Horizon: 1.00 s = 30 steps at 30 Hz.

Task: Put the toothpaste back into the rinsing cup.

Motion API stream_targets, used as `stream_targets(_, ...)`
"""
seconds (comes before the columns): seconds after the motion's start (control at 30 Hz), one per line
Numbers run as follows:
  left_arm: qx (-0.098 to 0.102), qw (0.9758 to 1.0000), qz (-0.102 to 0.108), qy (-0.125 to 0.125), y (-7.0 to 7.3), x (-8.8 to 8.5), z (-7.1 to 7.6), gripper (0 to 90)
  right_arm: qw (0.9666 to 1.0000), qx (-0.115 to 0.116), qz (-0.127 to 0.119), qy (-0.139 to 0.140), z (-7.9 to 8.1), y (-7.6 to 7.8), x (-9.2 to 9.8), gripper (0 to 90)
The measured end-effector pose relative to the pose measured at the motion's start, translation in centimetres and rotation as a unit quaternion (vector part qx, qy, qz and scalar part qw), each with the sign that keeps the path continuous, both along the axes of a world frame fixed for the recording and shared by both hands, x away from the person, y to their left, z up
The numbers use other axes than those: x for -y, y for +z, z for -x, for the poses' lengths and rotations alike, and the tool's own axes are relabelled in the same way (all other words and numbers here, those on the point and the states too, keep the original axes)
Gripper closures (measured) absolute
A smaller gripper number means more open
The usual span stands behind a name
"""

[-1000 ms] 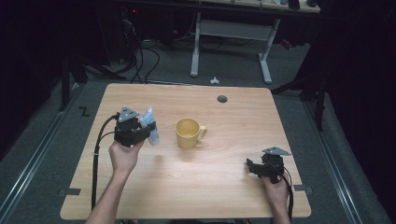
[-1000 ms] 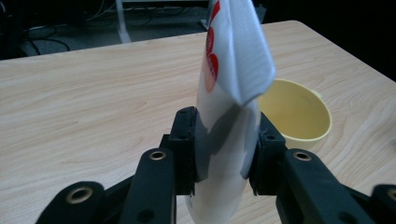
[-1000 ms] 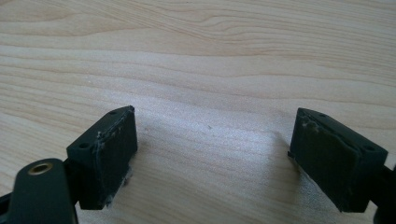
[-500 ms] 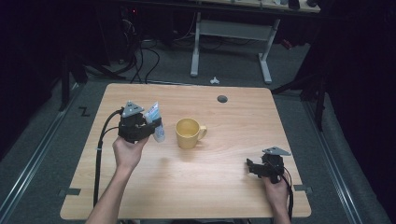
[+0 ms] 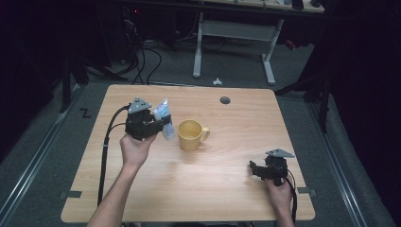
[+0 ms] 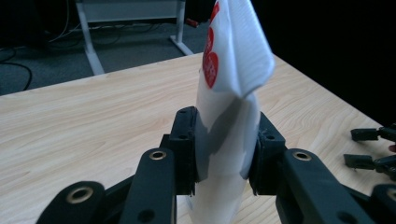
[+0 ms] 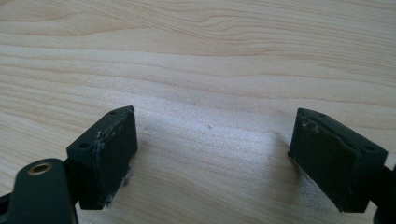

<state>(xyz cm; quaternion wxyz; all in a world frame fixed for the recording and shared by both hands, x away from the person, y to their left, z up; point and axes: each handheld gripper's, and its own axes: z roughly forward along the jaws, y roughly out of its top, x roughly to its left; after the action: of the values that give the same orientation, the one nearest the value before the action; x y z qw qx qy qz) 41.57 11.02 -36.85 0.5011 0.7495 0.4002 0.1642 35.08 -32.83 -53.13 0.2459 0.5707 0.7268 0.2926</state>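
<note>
White tube gripped and held up beside the yellow mug.

Low at the frame's right, the right gripper (image 5: 259, 170) rests on the wooden surface (image 5: 227, 198), fingers spread wide around nothing. Farther up, left of centre, the left gripper (image 5: 161, 125) clamps a white tube (image 5: 163, 118) above the surface, just left of the mug (image 5: 191, 135).

The left gripper (image 5: 158, 124) has lifted the white tube (image 5: 163, 118) beside the mug (image 5: 191, 135).

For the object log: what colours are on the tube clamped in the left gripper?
The tube is white with red markings, best seen in the left gripper view.
</note>
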Motion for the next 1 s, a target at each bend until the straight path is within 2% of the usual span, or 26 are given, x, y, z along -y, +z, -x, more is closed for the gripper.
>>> stream_targets(0.27,0.003,0.9999,0.003,-0.015,0.5,1.2,-0.4,67.7,1.0000,0.000,-0.001,-0.001,0.0,0.0,0.0,14.8)
stream_targets(0.57,0.012,0.9994,-0.005,-0.033,1.3,3.2,-0.8,67.8,1.0000,0.000,-0.001,-0.001,0.0,0.0,0.0,14.8)
stream_targets(0.73,0.009,0.9989,-0.021,-0.040,1.0,4.5,-1.4,67.7,1.0000,0.000,0.000,-0.001,0.0,0.0,0.0,14.8)
stream_targets(1.0,0.005,0.9987,-0.028,-0.041,0.1,5.9,-2.3,67.8,1.0000,0.000,0.000,0.000,0.0,0.0,0.0,14.7)
